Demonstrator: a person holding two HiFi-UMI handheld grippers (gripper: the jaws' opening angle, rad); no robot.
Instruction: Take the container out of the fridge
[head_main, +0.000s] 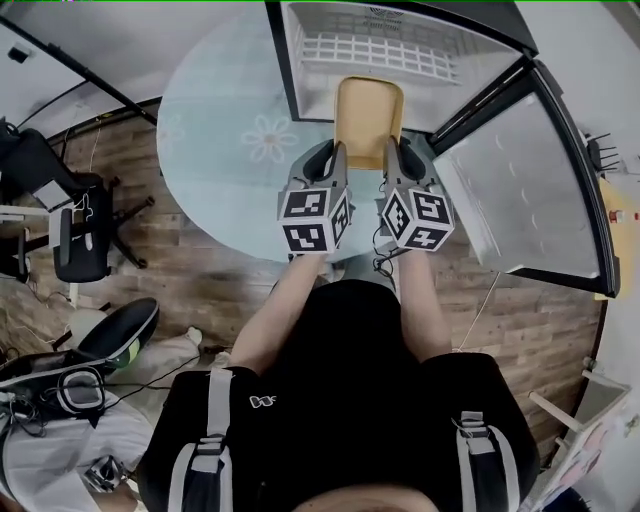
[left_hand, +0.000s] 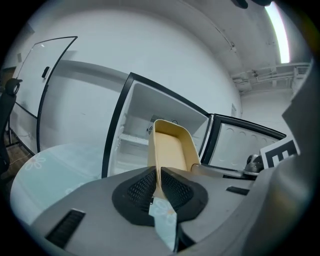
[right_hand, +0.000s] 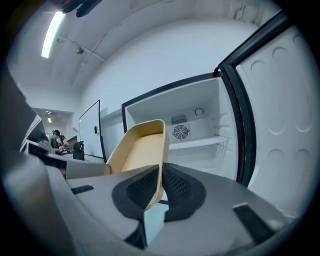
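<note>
A tan, open-topped plastic container (head_main: 369, 118) hangs in the air just in front of the open fridge (head_main: 400, 45). My left gripper (head_main: 337, 158) is shut on the container's left wall, and my right gripper (head_main: 394, 152) is shut on its right wall. In the left gripper view the black pads (left_hand: 142, 187) pinch the thin wall of the container (left_hand: 170, 147). The right gripper view shows the same pinch by the right gripper (right_hand: 161, 187) on the container (right_hand: 140, 150), with the empty fridge shelves (right_hand: 200, 142) behind it.
The fridge door (head_main: 530, 190) stands swung wide open at the right. A round pale rug (head_main: 230, 150) with flower prints lies on the wooden floor. Black office chairs (head_main: 70, 240) and cables stand at the left. People sit far off (right_hand: 56, 140) in the right gripper view.
</note>
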